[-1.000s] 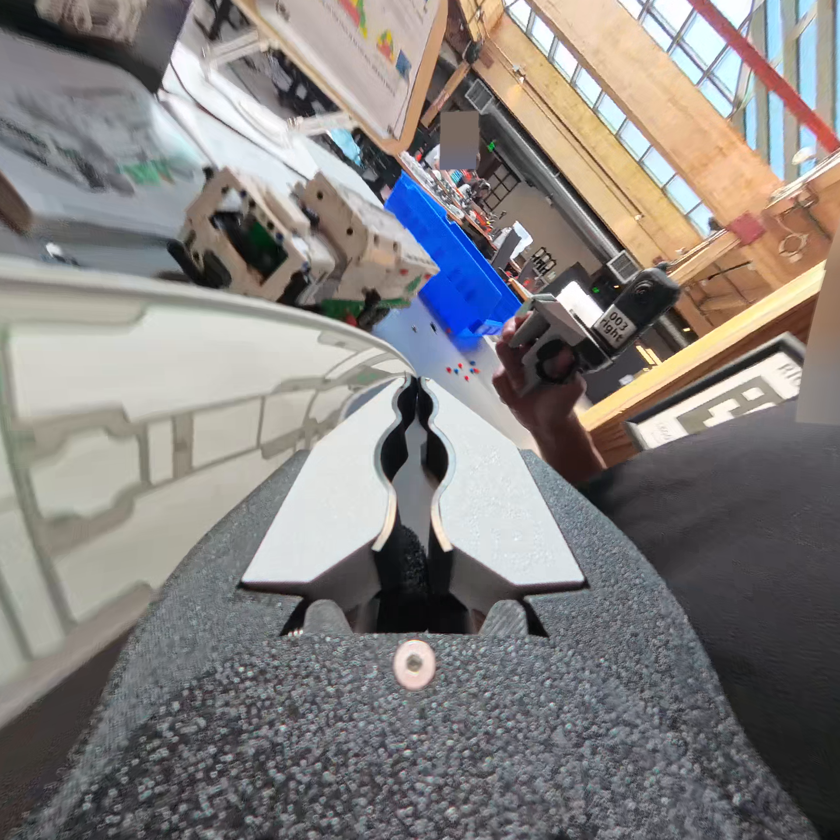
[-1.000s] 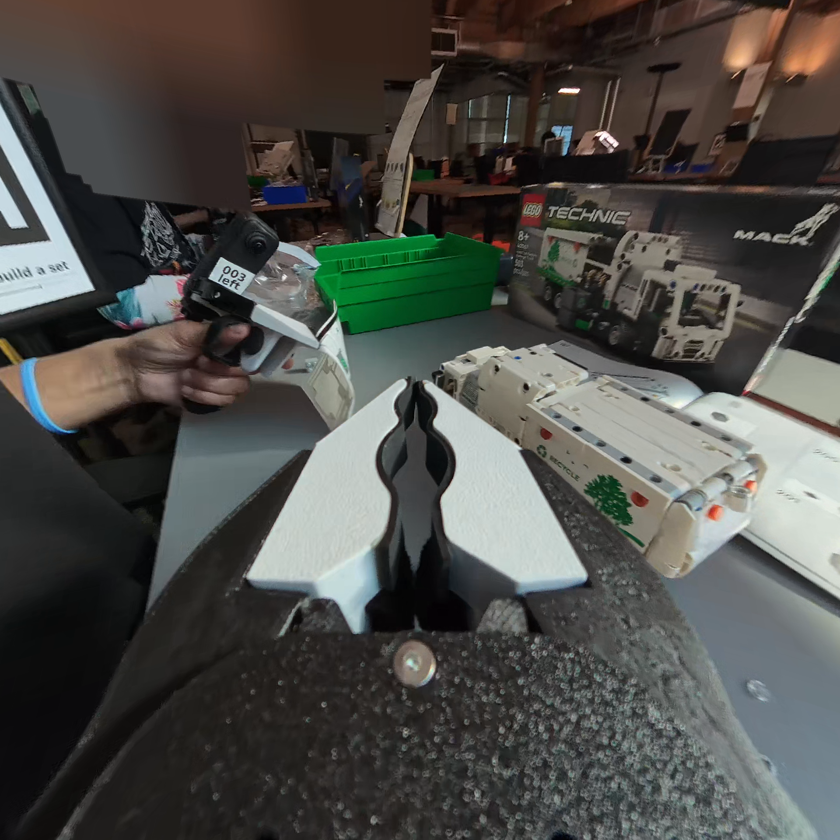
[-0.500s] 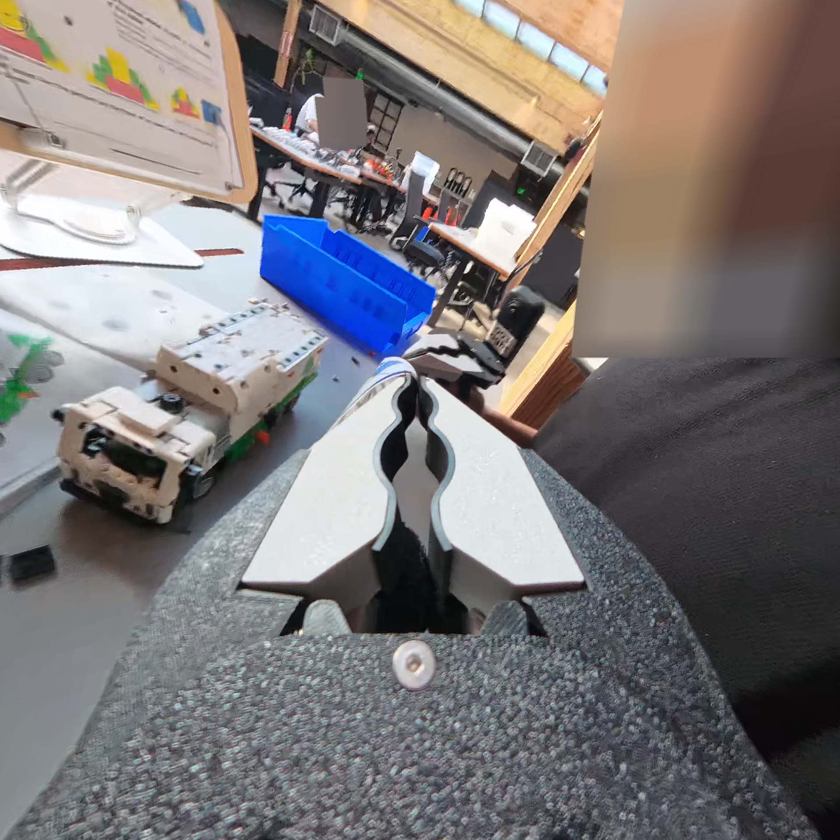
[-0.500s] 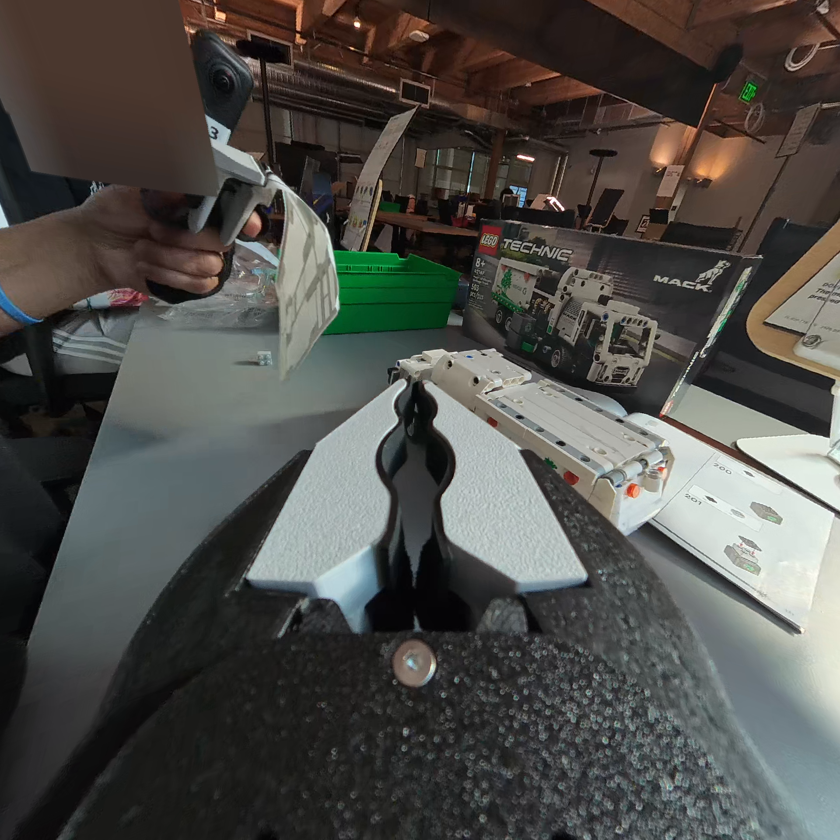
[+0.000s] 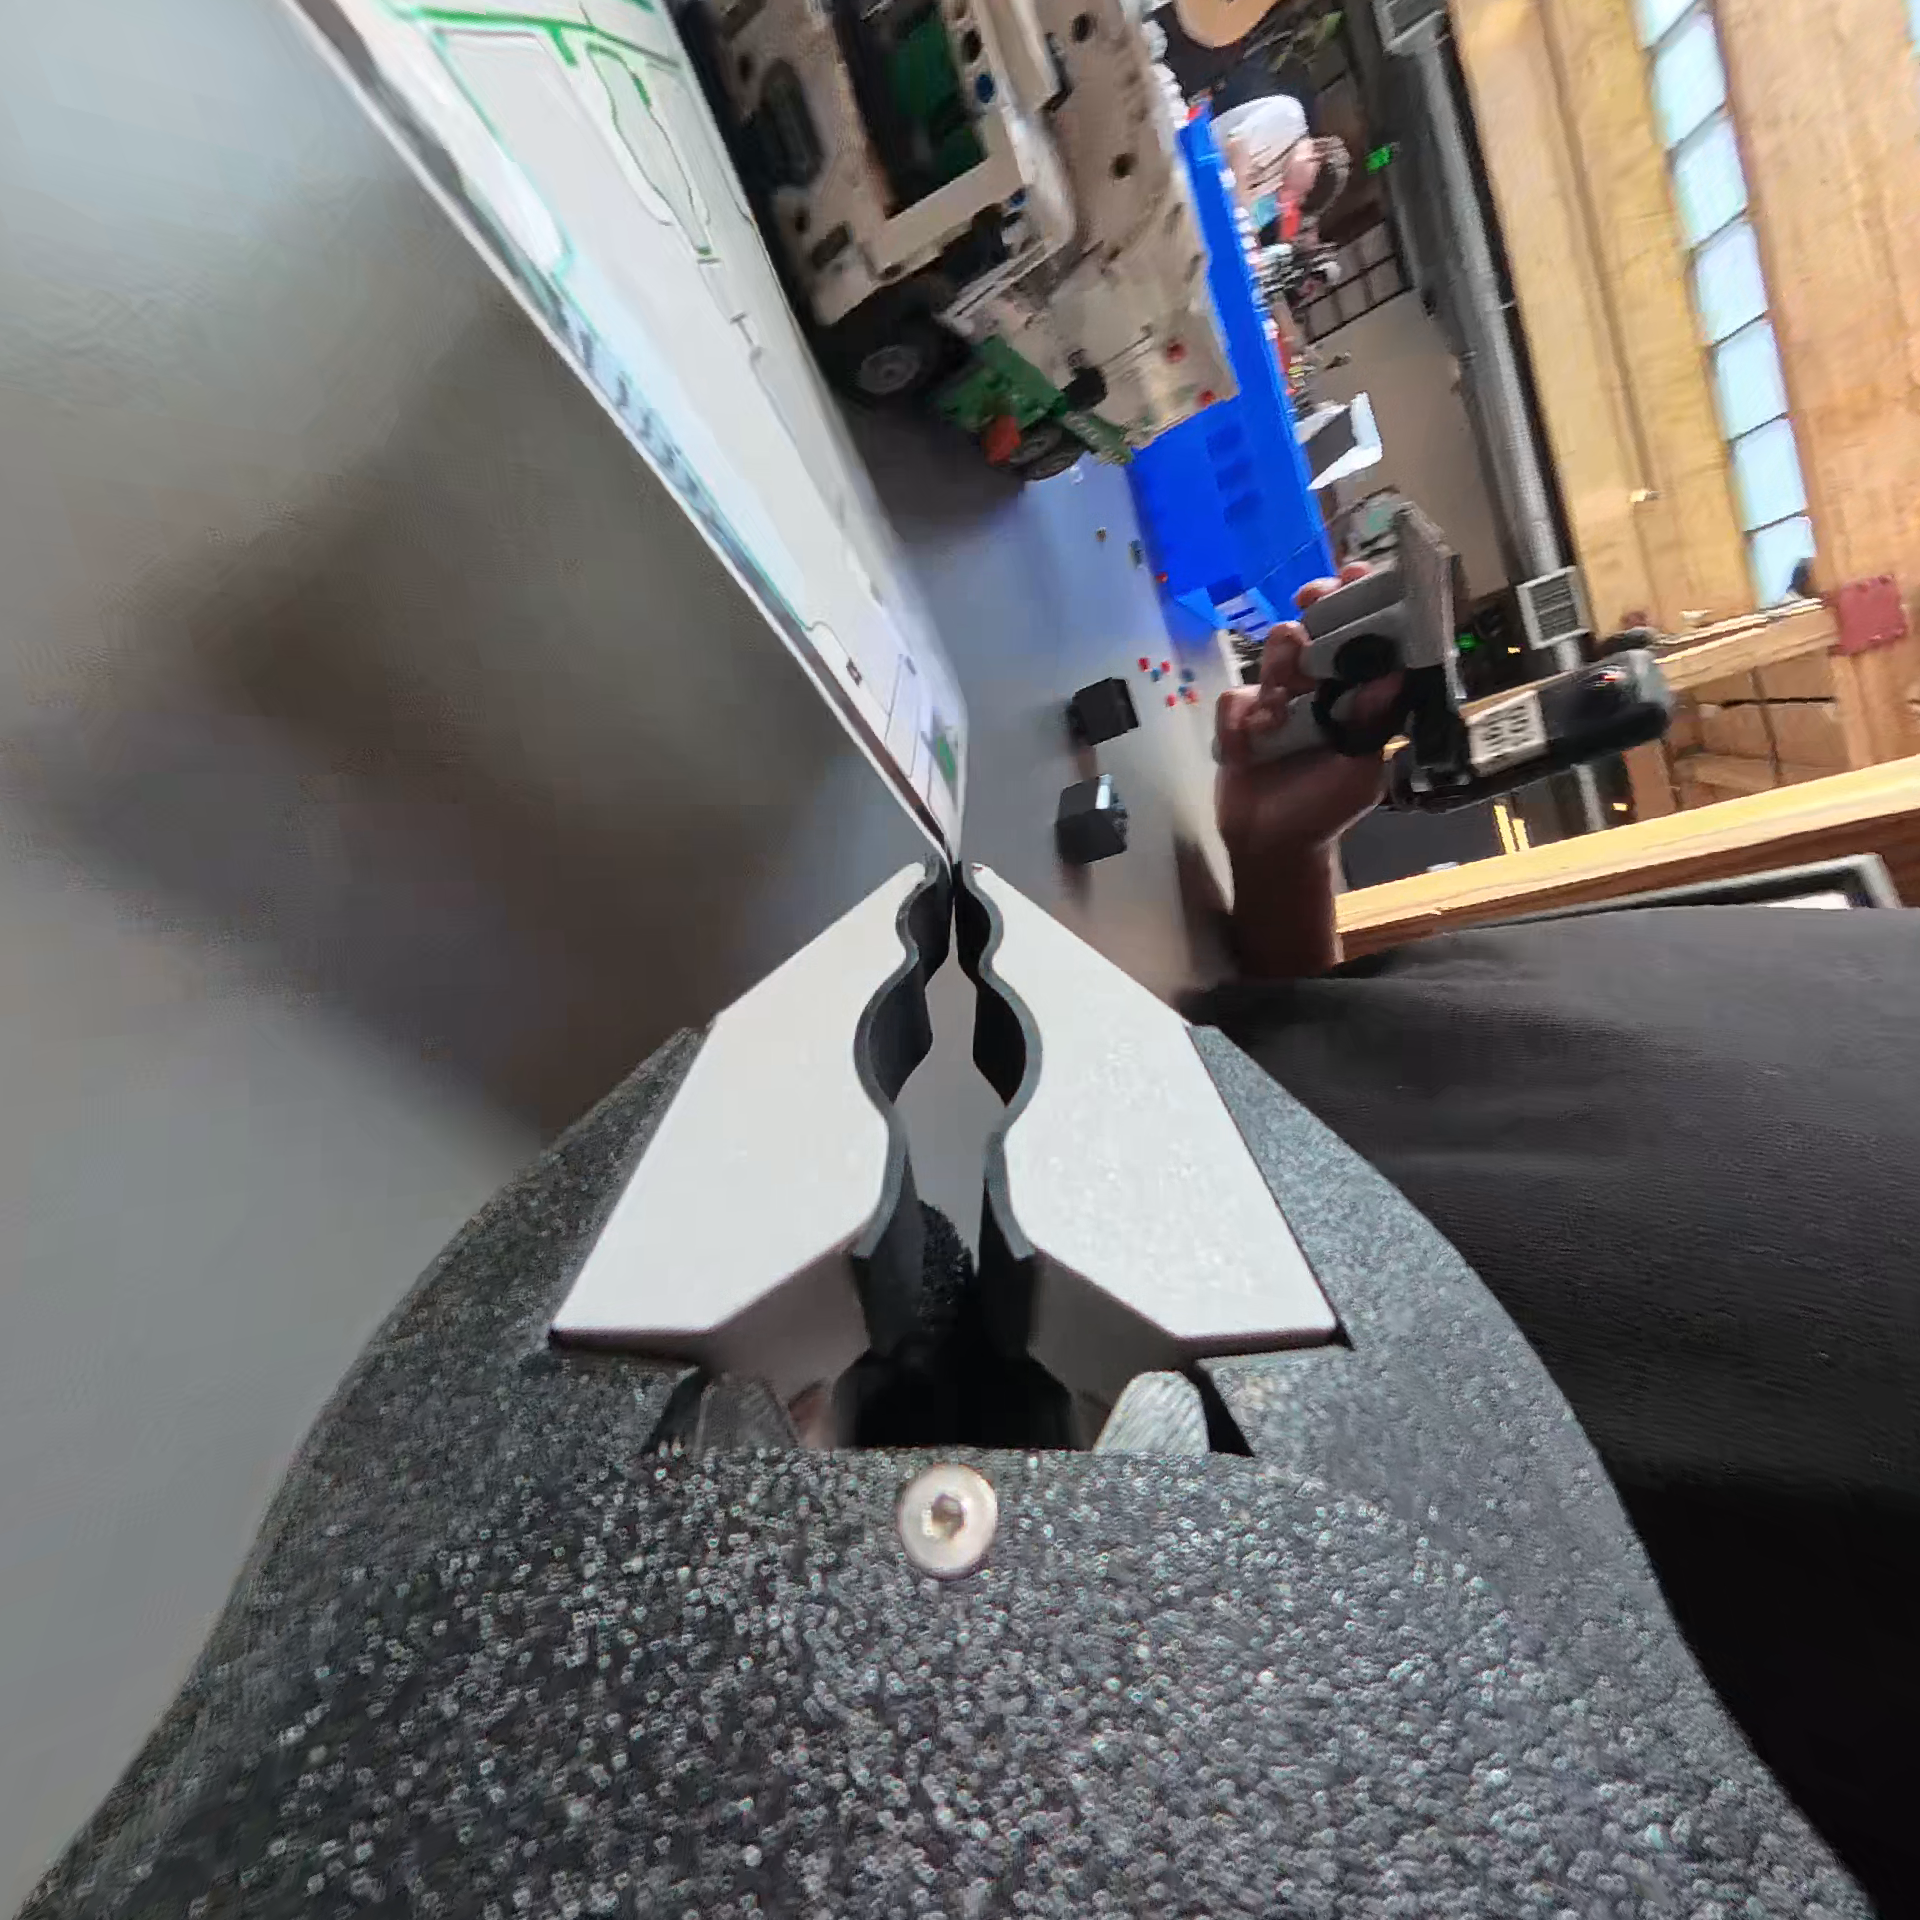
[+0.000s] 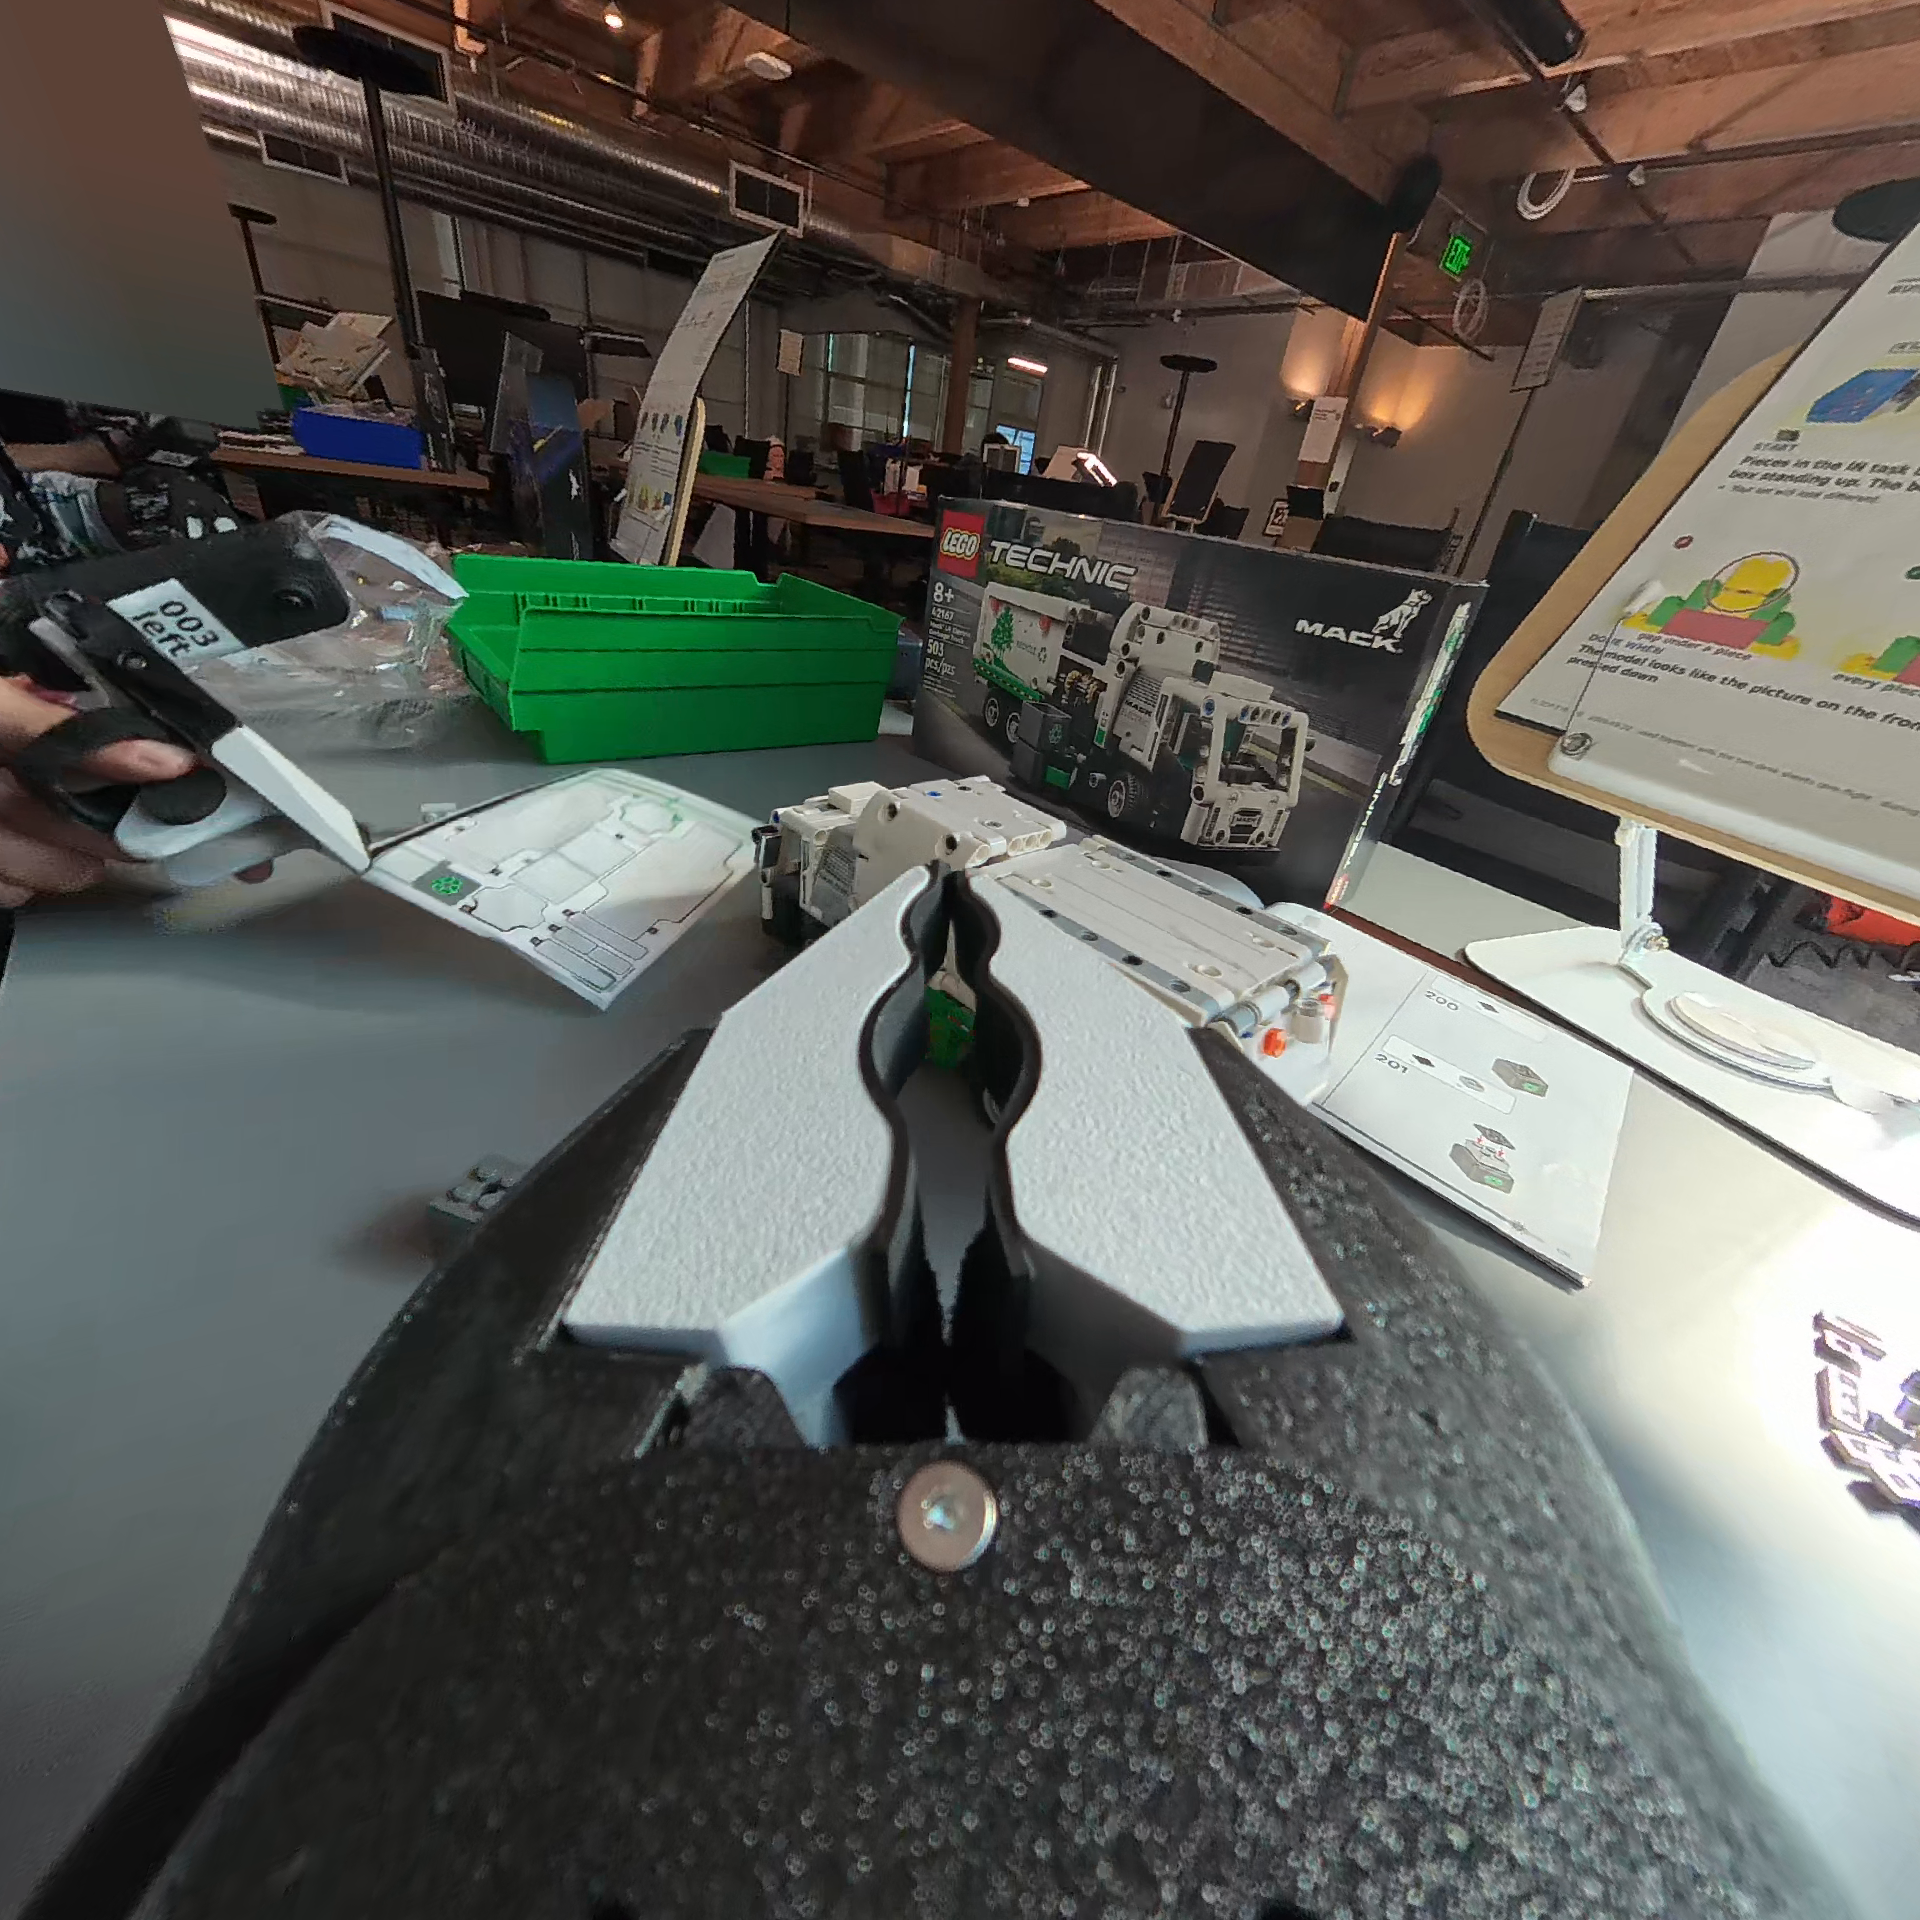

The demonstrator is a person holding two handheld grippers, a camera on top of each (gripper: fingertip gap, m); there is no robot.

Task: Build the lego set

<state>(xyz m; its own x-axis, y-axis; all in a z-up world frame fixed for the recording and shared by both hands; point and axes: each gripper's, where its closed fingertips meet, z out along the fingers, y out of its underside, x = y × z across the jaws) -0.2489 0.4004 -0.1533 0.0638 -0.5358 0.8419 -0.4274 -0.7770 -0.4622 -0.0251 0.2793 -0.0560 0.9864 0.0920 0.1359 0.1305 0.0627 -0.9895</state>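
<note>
Truck point(image 6: 1049, 894) on grey table point(image 6: 312, 1091), just beyond right gripper point(image 6: 951, 883), whose fingers are together, empty. Left gripper point(image 6: 358, 836) pinches sticker sheet point(image 6: 561, 894) corner, sheet beside truck. Manual point(image 6: 1475, 1101) under truck's rear; box point(image 6: 1195, 665) and green bin point(image 6: 675, 665) behind. Grey brick point(image 6: 478, 1195) near right gripper.

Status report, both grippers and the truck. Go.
Left gripper shut on sticker sheet, low over table. Right gripper shut, empty, aimed at truck. Nothing between.
</note>
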